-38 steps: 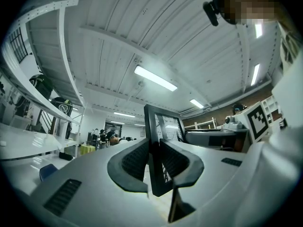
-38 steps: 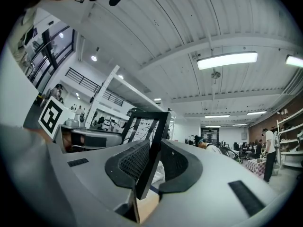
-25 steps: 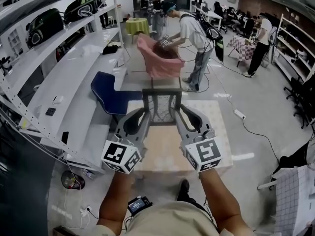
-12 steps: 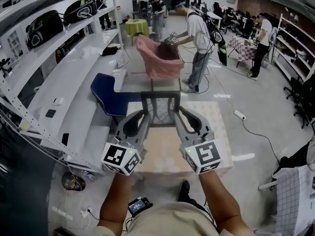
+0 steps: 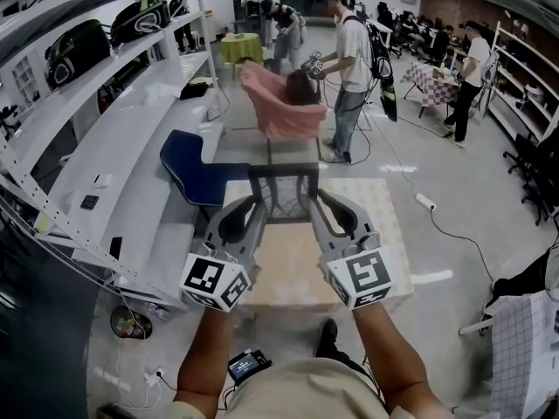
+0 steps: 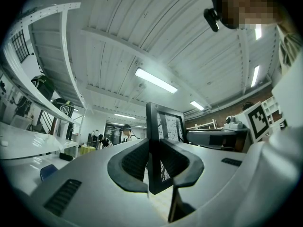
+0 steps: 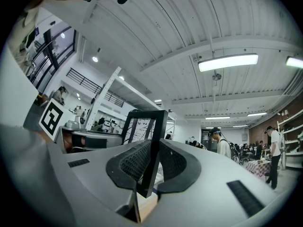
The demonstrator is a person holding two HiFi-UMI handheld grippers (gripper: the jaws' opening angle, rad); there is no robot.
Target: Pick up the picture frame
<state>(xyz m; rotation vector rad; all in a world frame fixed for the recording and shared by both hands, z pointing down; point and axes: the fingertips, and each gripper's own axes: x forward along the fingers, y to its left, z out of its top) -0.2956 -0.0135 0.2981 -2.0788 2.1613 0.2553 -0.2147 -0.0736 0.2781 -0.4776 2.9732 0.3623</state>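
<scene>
Clamping the left edge of the black picture frame (image 5: 285, 190), the left hand-held gripper (image 5: 254, 206) faces the right hand-held gripper (image 5: 316, 204), which is clenched on the right edge. The frame stands upright between them over the pale bench (image 5: 288, 273). A blue chair (image 5: 188, 171) sits farther left.

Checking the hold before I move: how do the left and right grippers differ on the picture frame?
The left gripper clamps the picture frame by its left side; the right gripper by its right side. Seen from the left gripper the frame edge stands straight; from the right gripper it slants. Both are shut on the frame, roughly level.
</scene>
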